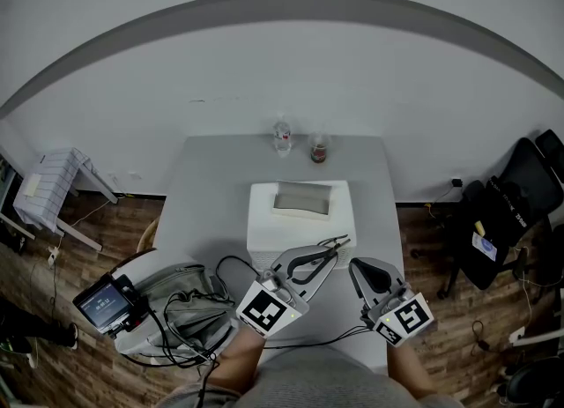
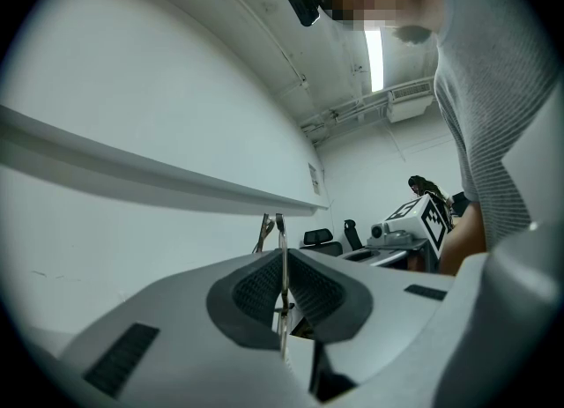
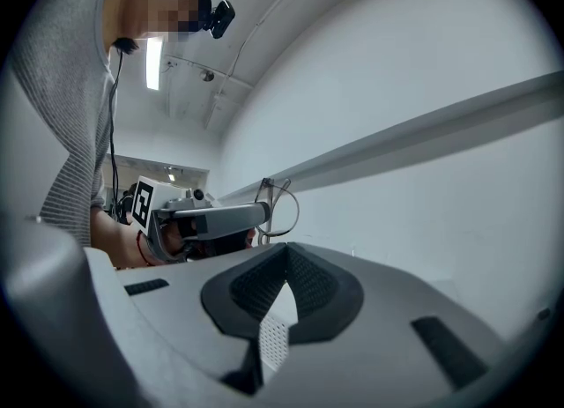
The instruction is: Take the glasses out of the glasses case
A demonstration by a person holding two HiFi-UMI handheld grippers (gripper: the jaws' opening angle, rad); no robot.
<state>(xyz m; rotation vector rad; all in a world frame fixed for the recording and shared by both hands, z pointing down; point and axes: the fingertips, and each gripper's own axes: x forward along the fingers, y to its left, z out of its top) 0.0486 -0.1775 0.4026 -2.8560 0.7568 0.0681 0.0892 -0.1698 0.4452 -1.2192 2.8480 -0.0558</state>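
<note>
The glasses (image 1: 335, 243), thin wire-framed, hang at the tip of my left gripper (image 1: 333, 254), which is shut on them just off the white box's near right corner. In the left gripper view a thin metal arm of the glasses (image 2: 281, 261) is pinched between the ribbed pads. The right gripper view shows the glasses (image 3: 280, 205) sticking up from the left gripper (image 3: 263, 212). The grey glasses case (image 1: 302, 199) lies on the white box (image 1: 264, 230). My right gripper (image 1: 355, 265) is shut with nothing in it, beside the left one; its tips (image 3: 286, 248) meet.
Two small bottles (image 1: 282, 136) (image 1: 319, 148) stand at the grey table's (image 1: 203, 186) far edge. A device with a lit screen (image 1: 106, 302) and loose cables (image 1: 189, 309) lie at the near left. A black chair (image 1: 507, 212) is on the right and a white stool (image 1: 57, 188) on the left.
</note>
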